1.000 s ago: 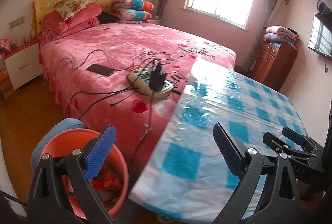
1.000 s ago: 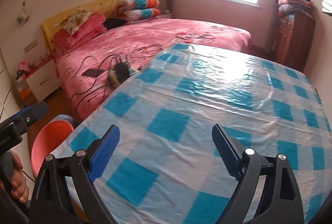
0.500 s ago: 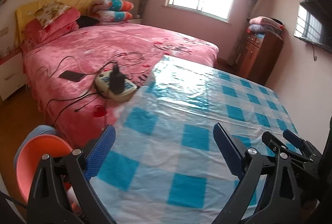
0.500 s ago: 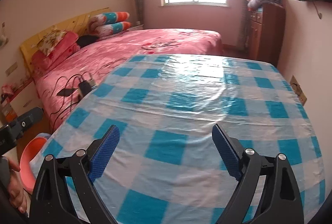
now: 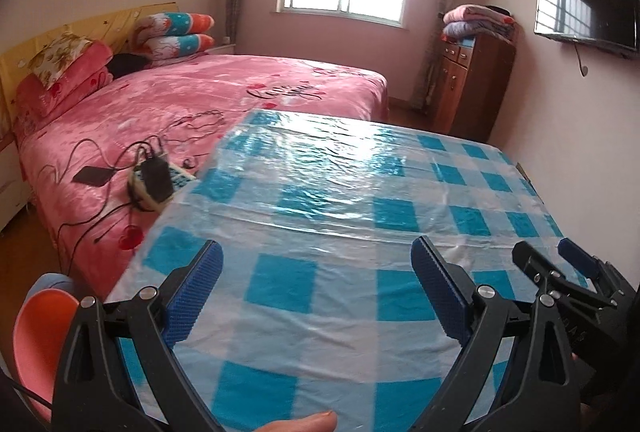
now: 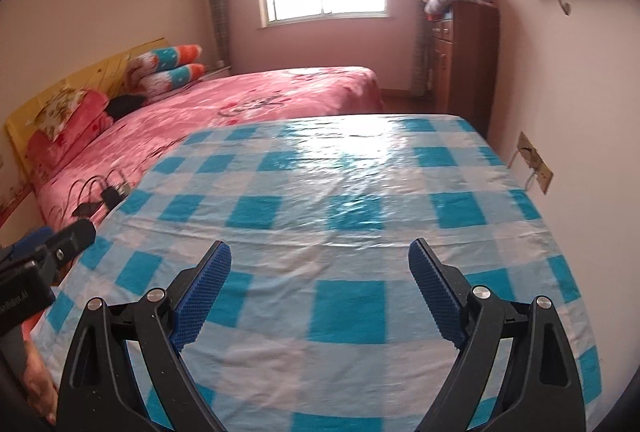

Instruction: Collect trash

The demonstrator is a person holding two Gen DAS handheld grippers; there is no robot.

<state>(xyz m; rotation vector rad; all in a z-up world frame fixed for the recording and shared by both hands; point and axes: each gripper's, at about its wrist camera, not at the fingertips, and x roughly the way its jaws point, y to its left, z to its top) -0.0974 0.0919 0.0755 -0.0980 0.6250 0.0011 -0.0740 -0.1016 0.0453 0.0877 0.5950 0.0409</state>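
At the far left of the left wrist view an orange-pink waste bin stands on the floor beside the bed, just off the corner of the bench; only its rim and inner wall show, so what it holds cannot be told. On the bed's pink cover lie a dark phone and a power strip with a black charger plugged in and cables trailing, none of them trash. The left gripper hovers over the near edge of the bench with its fingers spread wide and nothing between them. The bench wears a blue-and-white checked plastic cloth, glossy and wrinkled, and no scrap of trash shows anywhere on it in either view, so there is no piece whose long axis or pointing could be stated. Judging by the room, any litter would likely be light, soft wrappers or paper, easily crushed, best pinched at a raised fold or edge off the slick cloth; that is a guess only. Further right, the right gripper also hangs over the cloth, fingers wide apart and empty. A wooden dresser topped with folded blankets stands by the right wall.
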